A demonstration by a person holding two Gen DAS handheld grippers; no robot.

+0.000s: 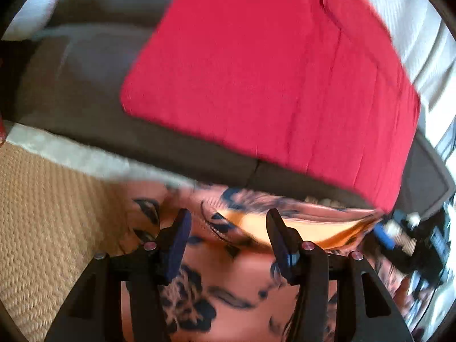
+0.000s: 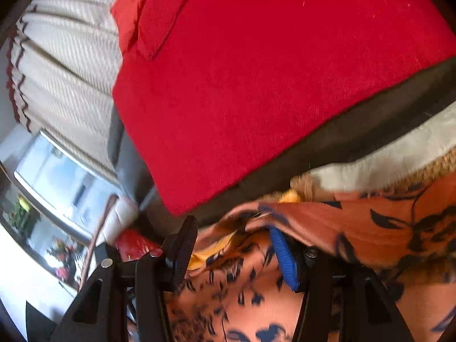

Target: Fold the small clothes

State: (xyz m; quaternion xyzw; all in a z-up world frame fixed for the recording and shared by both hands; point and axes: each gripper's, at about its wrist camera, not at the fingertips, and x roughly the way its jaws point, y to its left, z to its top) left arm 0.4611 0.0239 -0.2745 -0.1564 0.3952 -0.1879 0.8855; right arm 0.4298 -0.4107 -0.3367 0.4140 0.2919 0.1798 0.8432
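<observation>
A red cloth [image 1: 270,79] lies spread flat on a dark sofa seat [image 1: 85,105]; it also fills the upper right wrist view [image 2: 270,85]. An orange garment with dark blue flower print [image 1: 236,270] lies low and close under both grippers, partly off the seat's front edge. My left gripper [image 1: 228,228] is open, its fingers apart above the floral garment. My right gripper [image 2: 230,245] is open too, with the floral garment [image 2: 384,228] bunched between and over its fingers. Both views are blurred.
A woven tan rug [image 1: 42,213] covers the floor at the left. A cream striped blanket [image 2: 65,65] drapes the sofa back. A window [image 2: 57,188] and plants show at the left of the right wrist view.
</observation>
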